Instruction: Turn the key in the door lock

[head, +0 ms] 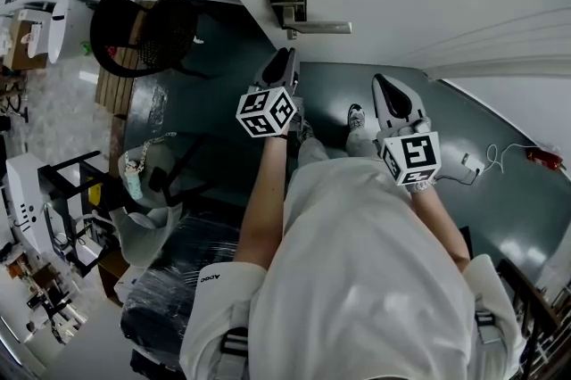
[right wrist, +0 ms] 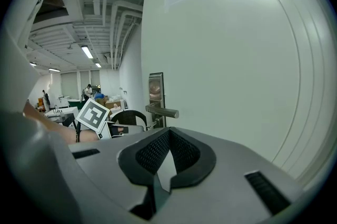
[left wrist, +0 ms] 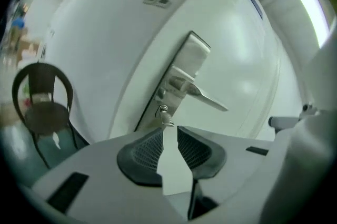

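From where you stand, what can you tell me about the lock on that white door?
The lock is a tall, silvery metal plate near the edge of the white door. A straight lever handle sticks out from its middle. Below that, a small metal key sits in the keyhole. The left hand-held gripper points at the key with jaws apart, not gripping it.

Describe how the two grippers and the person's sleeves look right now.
Both the left gripper and the right gripper have pale grey shells with dark mesh-textured pads. Each carries a white cube printed with black square markers. The person wears a white short-sleeved shirt, with small dark lettering on the left sleeve.
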`<control>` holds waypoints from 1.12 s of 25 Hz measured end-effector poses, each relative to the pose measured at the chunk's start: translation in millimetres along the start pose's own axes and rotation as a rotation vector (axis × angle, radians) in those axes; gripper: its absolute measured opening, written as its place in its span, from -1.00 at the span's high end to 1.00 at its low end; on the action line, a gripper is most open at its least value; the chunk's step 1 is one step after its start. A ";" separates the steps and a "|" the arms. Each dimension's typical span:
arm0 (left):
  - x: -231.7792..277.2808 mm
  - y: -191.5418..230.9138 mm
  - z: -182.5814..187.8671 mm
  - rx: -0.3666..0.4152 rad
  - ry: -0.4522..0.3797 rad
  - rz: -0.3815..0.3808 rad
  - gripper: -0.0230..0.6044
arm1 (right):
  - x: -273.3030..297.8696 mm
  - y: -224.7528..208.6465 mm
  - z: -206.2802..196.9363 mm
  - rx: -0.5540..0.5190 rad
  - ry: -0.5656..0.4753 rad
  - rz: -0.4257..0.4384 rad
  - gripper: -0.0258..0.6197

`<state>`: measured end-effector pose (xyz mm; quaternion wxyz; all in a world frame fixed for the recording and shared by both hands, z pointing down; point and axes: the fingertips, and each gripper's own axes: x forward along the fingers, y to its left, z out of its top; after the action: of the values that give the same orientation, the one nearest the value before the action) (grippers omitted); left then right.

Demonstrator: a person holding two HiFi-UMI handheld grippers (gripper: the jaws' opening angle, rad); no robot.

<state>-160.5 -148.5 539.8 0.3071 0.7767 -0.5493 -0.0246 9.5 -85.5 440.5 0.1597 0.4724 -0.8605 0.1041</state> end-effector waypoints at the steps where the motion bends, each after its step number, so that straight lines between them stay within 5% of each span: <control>1: 0.3 -2.7 1.2 0.101 0.013 0.026 0.64 | -0.9 0.8 0.0 -0.001 -0.001 0.000 0.94; 17: 35.9 -14.2 -9.3 1.226 0.181 0.288 0.64 | -4.5 7.5 -2.3 -0.011 -0.003 -0.011 0.94; 20: 42.4 -8.1 -10.7 1.292 0.201 0.337 0.64 | 0.8 4.8 1.8 -0.017 -0.011 -0.016 0.94; 28: 48.0 -10.5 -4.6 1.279 0.162 0.374 0.64 | 11.3 -4.3 13.5 -0.005 -0.041 -0.033 0.94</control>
<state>-131.0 -185.8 552.6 -0.1746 0.6968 -0.5564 0.4177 5.1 -101.1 432.4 0.1449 0.4880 -0.8560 0.0899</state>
